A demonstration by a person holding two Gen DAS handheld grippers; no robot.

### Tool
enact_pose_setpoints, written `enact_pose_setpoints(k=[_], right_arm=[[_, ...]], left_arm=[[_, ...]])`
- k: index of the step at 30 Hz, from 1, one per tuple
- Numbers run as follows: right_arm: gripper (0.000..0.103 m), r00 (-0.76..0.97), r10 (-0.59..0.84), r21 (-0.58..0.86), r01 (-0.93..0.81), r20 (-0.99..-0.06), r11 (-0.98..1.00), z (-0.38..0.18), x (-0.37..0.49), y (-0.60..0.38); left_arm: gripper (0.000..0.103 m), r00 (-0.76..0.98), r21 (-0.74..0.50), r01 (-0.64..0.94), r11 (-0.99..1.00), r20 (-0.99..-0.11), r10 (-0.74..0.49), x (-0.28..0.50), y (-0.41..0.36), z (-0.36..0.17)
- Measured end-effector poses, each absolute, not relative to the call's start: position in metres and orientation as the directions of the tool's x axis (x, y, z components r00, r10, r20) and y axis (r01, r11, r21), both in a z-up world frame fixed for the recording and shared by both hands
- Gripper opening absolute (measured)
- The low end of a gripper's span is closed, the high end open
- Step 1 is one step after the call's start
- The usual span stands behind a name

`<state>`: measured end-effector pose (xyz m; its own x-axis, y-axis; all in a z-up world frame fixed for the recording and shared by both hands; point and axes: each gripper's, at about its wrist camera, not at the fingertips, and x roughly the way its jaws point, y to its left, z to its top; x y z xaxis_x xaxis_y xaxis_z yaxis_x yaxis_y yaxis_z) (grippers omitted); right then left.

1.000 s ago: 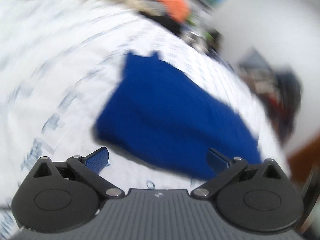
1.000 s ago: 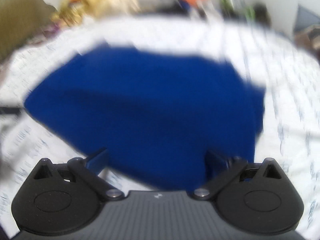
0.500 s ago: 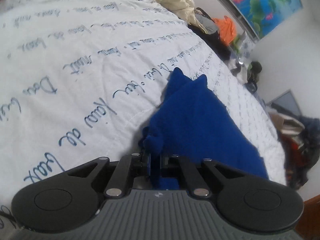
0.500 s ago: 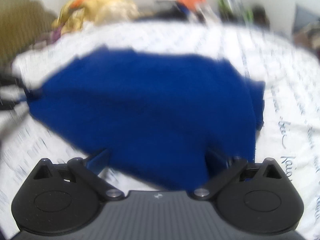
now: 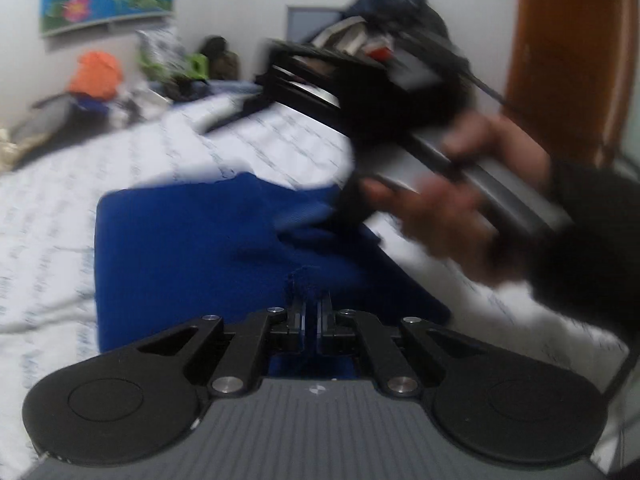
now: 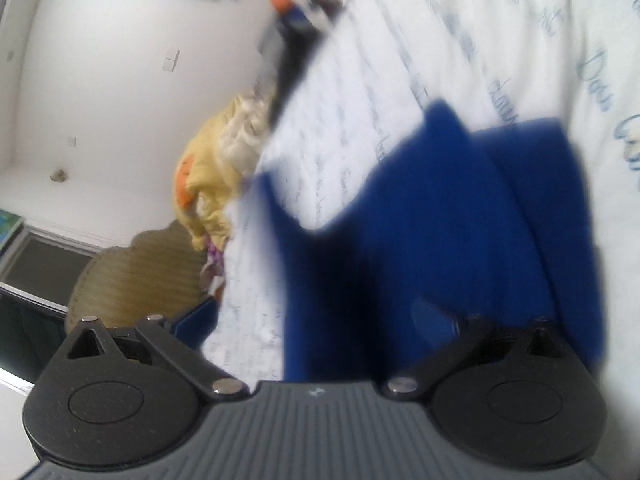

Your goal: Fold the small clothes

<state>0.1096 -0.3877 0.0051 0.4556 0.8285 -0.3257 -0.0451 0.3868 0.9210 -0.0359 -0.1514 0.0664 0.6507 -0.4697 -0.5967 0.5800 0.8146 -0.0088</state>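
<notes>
A dark blue garment (image 5: 200,248) lies on the white bedcover (image 5: 48,240) printed with blue handwriting. My left gripper (image 5: 310,308) is shut on a bunched edge of the blue cloth, which sticks up just past the pads and is lifted over the rest of the garment. A person's hand (image 5: 452,200) holds the other gripper to the right, blurred by motion. In the right wrist view the blue garment (image 6: 440,220) fills the middle, partly raised in folds. My right gripper (image 6: 314,320) stands wide open, one finger over the cloth, pressing on nothing.
A heap of yellow clothing (image 6: 208,176) lies at the bed's far edge beside a brown headboard (image 6: 132,276). An orange bundle (image 5: 96,76) and a pile of clutter (image 5: 392,32) stand beyond the bed. A wooden door (image 5: 568,60) is at the right.
The left gripper closed on the garment's edge and then carried it across over the cloth. Both views have rolled strongly. The right gripper stayed open and swung sideways.
</notes>
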Motion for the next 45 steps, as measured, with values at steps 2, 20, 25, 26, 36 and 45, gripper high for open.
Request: enact_pose_setpoints(k=[2,20,25,26,36,45], right_arm=[[0.103,0.438,0.834,0.921,-0.035,-0.334,0.388,-0.002,0.115,-0.384],[0.005,0.485,0.727,0.741,-0.213,-0.485,0.637,0.021,0.113,-0.378],[0.005,0.562,0.61,0.629,-0.192,-0.558,0.753,0.03,0.089,-0.416],[0.006,0.556,0.586,0.612,-0.166,-0.59,0.774,0.021,0.089,-0.42],[0.095,0.708,0.49,0.697,0.004,-0.508,0.717,0.014,0.071,-0.46],[0.028,0.668,0.492,0.599,-0.085,-0.559,0.796,0.003,0.105,-0.416]], left_arm=[[0.004,0.65,0.014,0.593,0.805,-0.598,-0.468,-0.039,-0.152,0.062],[0.003,0.611,0.053,0.698,0.715,-0.566,-0.554,-0.041,-0.186,0.071],[0.004,0.511,-0.058,0.703,0.709,-0.653,-0.559,-0.022,-0.205,0.036],[0.004,0.505,-0.076,0.698,0.712,-0.652,-0.565,-0.019,-0.202,0.029],[0.096,0.661,-0.216,0.523,0.824,-0.508,-0.552,0.028,-0.097,0.072],[0.027,0.556,-0.548,0.16,0.821,-0.637,-0.534,0.175,-0.055,0.026]])
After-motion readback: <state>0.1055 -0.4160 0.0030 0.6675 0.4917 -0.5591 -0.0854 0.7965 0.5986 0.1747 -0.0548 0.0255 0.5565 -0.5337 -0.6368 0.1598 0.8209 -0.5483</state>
